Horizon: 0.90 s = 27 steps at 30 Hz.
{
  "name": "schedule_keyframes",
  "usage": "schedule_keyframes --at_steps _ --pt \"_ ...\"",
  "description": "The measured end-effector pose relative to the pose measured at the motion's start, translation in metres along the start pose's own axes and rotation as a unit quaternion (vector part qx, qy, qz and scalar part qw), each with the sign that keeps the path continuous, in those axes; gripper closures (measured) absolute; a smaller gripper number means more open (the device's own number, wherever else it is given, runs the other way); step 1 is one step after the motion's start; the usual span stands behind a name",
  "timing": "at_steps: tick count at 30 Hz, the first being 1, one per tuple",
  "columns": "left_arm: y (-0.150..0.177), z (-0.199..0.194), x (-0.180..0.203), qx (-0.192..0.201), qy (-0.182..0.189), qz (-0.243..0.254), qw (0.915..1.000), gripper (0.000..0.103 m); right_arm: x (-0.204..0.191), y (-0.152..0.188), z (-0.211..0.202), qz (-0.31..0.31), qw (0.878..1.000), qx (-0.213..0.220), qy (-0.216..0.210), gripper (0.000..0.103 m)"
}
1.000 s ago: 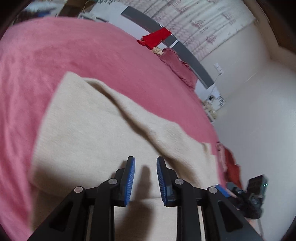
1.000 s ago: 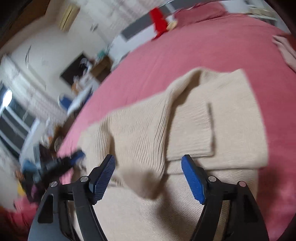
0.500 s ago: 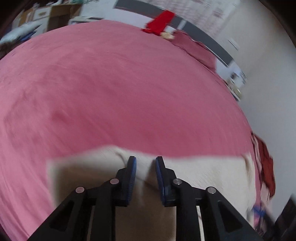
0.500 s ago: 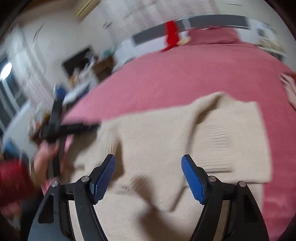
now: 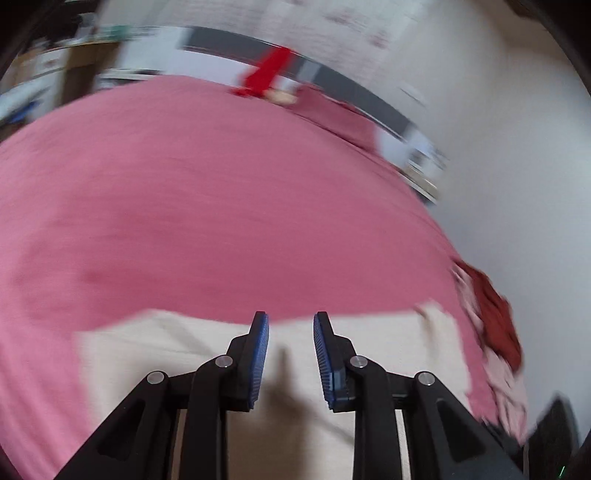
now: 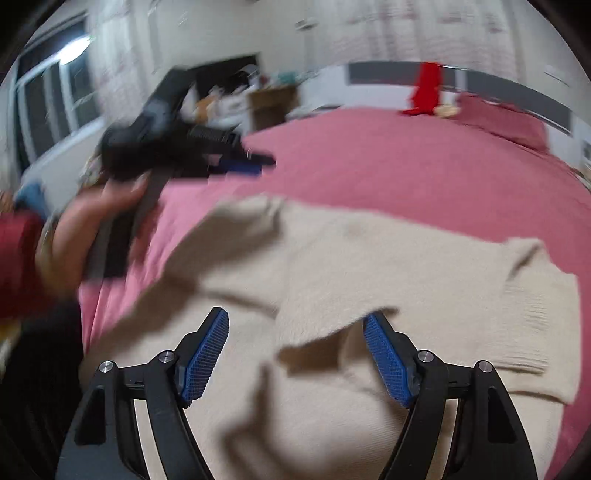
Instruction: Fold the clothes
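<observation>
The left gripper (image 5: pixel 291 356) is hovering above the cream knit sweater (image 6: pixel 369 266), its narrow-set jaws opening with nothing between them. The sweater is lying partly folded on the pink bedspread (image 6: pixel 424 158), a sleeve crossing its body. Right of the left gripper, the right gripper (image 6: pixel 295 356) is holding its jaws spread wide, empty, over the sleeve's loose edge. Risk: blurred, fast motion; snagging that raised flap would undo the fold.

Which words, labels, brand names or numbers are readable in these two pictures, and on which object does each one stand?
None can be read.
The cream sweater shows no label or print.
The wall hanging behind the bed bears dark marks, too blurred to tell whether they are writing.
</observation>
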State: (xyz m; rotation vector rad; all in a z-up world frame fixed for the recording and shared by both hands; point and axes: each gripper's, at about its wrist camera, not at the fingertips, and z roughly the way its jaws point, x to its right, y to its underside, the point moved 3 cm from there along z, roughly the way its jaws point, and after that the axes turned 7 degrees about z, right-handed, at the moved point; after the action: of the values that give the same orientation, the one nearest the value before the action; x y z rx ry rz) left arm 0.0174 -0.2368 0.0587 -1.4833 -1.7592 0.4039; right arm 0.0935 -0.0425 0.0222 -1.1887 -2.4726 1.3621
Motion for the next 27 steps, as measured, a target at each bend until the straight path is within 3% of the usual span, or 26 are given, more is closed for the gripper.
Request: schedule_keyframes --at_steps 2,6,8,11,13,15,17,20,22,24,25,27 --pt "0.006 0.021 0.03 -0.027 0.02 0.044 0.9985 0.078 0.019 -0.004 -0.007 0.046 0.999 0.008 -0.003 0.026" --pt "0.046 0.054 0.04 -0.124 -0.009 0.117 0.9853 0.079 0.052 0.006 -0.015 0.118 0.993 0.011 0.006 0.026" --pt "0.065 0.04 0.037 -0.119 0.001 0.16 0.9799 0.078 0.062 0.012 -0.011 0.134 0.991 0.003 0.011 0.026" --pt "0.078 0.019 0.031 -0.124 -0.004 0.201 0.9717 0.078 0.084 0.028 0.005 0.138 0.986 -0.048 0.081 0.026" --pt "0.081 0.007 0.025 -0.133 -0.005 0.208 0.969 0.078 0.102 0.031 0.015 0.162 0.974 -0.08 0.134 0.026" --pt "0.075 -0.008 0.02 -0.122 -0.008 0.187 0.9748 0.078 0.117 0.029 0.002 0.216 0.969 -0.047 0.114 0.026" --pt "0.058 -0.018 0.02 -0.078 -0.01 0.151 0.9854 0.078 0.115 0.017 -0.01 0.201 0.975 -0.01 0.095 0.026" --pt "0.034 -0.021 0.037 -0.013 0.028 0.1 0.9945 0.076 0.106 -0.002 -0.025 0.172 0.983 0.042 0.054 0.026" --pt "0.034 -0.001 0.047 -0.03 0.064 0.079 0.9944 0.076 0.095 -0.01 -0.022 0.178 0.982 0.051 -0.032 0.026" --pt "0.048 0.033 0.054 -0.097 0.055 0.089 0.9897 0.076 0.09 -0.007 -0.009 0.189 0.976 0.02 -0.111 0.026" --pt "0.059 0.046 0.057 -0.133 0.033 0.114 0.984 0.077 0.091 -0.001 0.004 0.19 0.973 -0.015 -0.127 0.025" --pt "0.075 0.044 0.061 -0.143 0.016 0.182 0.9728 0.078 0.104 0.021 0.019 0.186 0.977 -0.076 -0.076 0.026"
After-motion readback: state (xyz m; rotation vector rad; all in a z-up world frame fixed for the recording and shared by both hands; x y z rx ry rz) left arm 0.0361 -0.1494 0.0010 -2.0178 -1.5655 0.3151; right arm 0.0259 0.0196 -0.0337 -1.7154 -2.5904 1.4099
